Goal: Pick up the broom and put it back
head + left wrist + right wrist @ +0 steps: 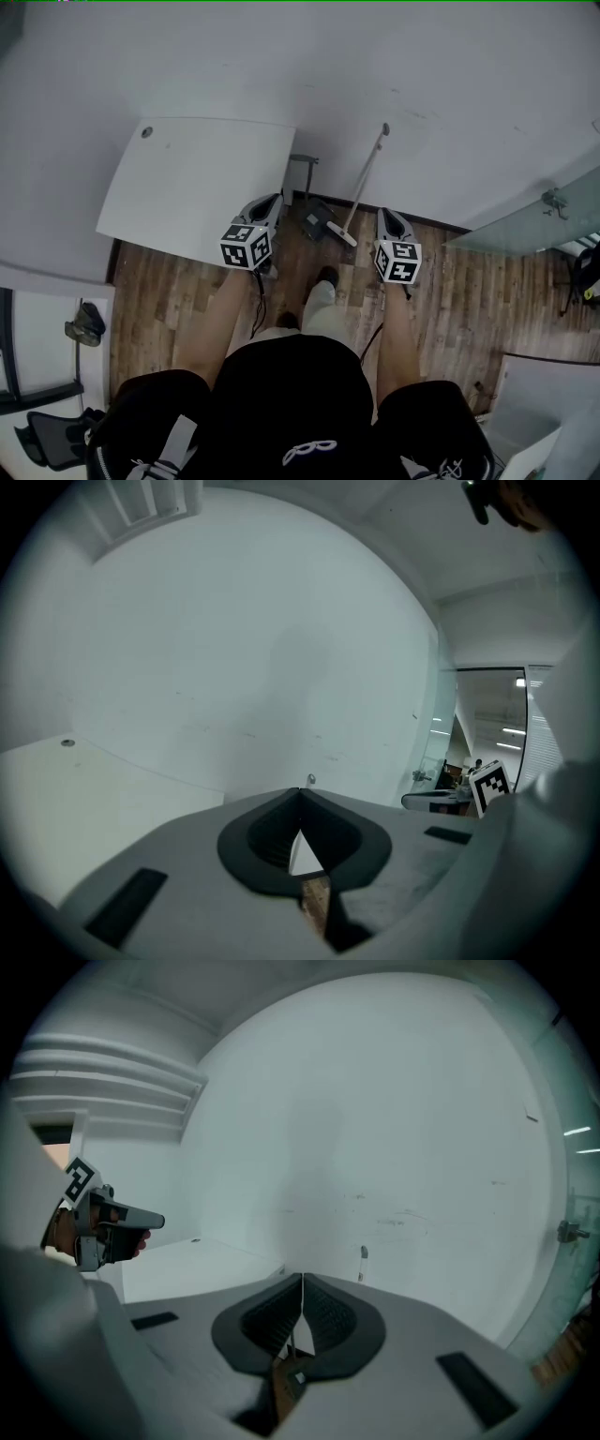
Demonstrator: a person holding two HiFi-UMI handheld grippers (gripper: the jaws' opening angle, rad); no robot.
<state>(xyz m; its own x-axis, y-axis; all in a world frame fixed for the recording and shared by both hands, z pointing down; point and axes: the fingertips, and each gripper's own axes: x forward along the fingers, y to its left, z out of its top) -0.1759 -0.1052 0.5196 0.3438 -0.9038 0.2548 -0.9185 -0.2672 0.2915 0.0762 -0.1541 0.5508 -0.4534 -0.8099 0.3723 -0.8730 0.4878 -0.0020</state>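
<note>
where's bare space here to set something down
The white table top is bare but for a small round fitting at its far corner. The wood floor between the broom and the glass panel is free too. Crowded: by the wall, where the dustpan and broom head sit together.

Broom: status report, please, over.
Left tool, right tool shut, empty. Long pale-handled broom leaning on white wall, untouched. Dark dustpan beside its head.

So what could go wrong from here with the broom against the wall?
The broom only leans on the wall, so a nudge from the right gripper may slide it over. Both that and the left gripper are shut and empty; they must open before reaching the thin handle. The dustpan beside the broom head could get knocked.
</note>
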